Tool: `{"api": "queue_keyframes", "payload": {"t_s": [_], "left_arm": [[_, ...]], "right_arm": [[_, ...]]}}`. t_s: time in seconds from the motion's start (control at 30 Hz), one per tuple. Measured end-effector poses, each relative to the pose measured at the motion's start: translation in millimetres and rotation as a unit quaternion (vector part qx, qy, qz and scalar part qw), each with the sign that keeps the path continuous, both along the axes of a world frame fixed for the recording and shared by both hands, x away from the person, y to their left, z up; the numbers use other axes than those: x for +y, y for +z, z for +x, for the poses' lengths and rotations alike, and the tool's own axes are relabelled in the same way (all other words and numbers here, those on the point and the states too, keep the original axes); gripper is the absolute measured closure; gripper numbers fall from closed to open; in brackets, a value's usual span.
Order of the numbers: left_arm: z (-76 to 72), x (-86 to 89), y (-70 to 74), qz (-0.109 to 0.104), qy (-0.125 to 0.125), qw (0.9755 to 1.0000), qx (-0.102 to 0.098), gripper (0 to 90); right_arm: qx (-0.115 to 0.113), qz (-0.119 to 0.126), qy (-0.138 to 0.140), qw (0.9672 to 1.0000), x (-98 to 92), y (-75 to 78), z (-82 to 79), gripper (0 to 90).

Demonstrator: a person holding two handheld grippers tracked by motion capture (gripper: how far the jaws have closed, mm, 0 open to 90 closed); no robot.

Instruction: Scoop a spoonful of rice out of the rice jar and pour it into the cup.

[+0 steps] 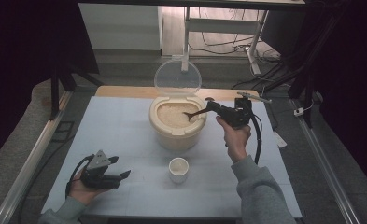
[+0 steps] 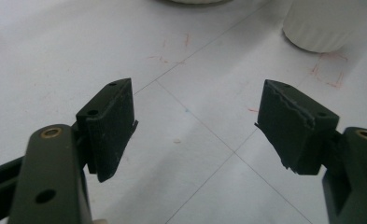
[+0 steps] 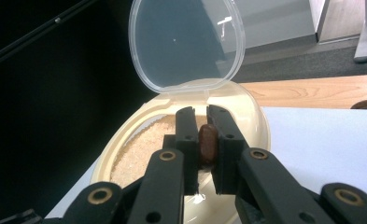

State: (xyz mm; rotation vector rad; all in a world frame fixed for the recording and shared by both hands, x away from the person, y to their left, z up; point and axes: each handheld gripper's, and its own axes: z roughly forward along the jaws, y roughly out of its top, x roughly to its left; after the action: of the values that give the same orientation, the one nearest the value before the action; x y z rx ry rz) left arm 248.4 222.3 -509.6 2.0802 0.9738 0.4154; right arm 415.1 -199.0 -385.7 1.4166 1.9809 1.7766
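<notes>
High view — spoon [image 1: 196,113] handle toward right gripper [image 1: 214,107]

Clear glossy plastic lid [image 3: 187,44]; cream plastic container [image 1: 176,133] — grainy rice [image 1: 172,114]; matt black jaw pads [image 2: 111,126]; wooden tabletop edge [image 3: 312,91].

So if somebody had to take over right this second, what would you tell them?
Right gripper: shut on the wooden spoon, whose bowl is down in the rice.
Left gripper: open, holding nothing, resting low near the table's front left.
Rice container: mid-table, clear lid flipped up.
White cup: in front of it, looks empty.
Done: spoon in the rice.
Probably left: scooping rice into the cup.
</notes>
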Motion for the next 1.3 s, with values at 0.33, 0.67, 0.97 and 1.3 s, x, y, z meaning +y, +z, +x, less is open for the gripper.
{"api": "queue_keyframes", "payload": {"t_s": [0.33,0.67,0.97,1.3], "left_arm": [[0.2,-0.5,0.2,0.002,-0.001,1.0,-0.002,26.9],[0.7,-1.3,0.5,0.004,-0.002,1.0,-0.003,26.9],[1.2,-1.9,0.4,0.004,-0.003,1.0,-0.003,26.9],[1.5,-2.2,-0.2,0.007,-0.003,1.0,-0.002,26.8]], "right_arm": [[0.046,0.055,-0.015,0.9973,-11.8,-7.6,5.0,83.0],[0.079,0.1,-0.023,0.9915,-21.1,-10.7,8.6,83.0],[0.11,0.141,-0.036,0.9832,-32.3,-13.4,14.3,83.0],[0.126,0.169,-0.035,0.9769,-37.2,-15.0,16.3,83.0]]}}
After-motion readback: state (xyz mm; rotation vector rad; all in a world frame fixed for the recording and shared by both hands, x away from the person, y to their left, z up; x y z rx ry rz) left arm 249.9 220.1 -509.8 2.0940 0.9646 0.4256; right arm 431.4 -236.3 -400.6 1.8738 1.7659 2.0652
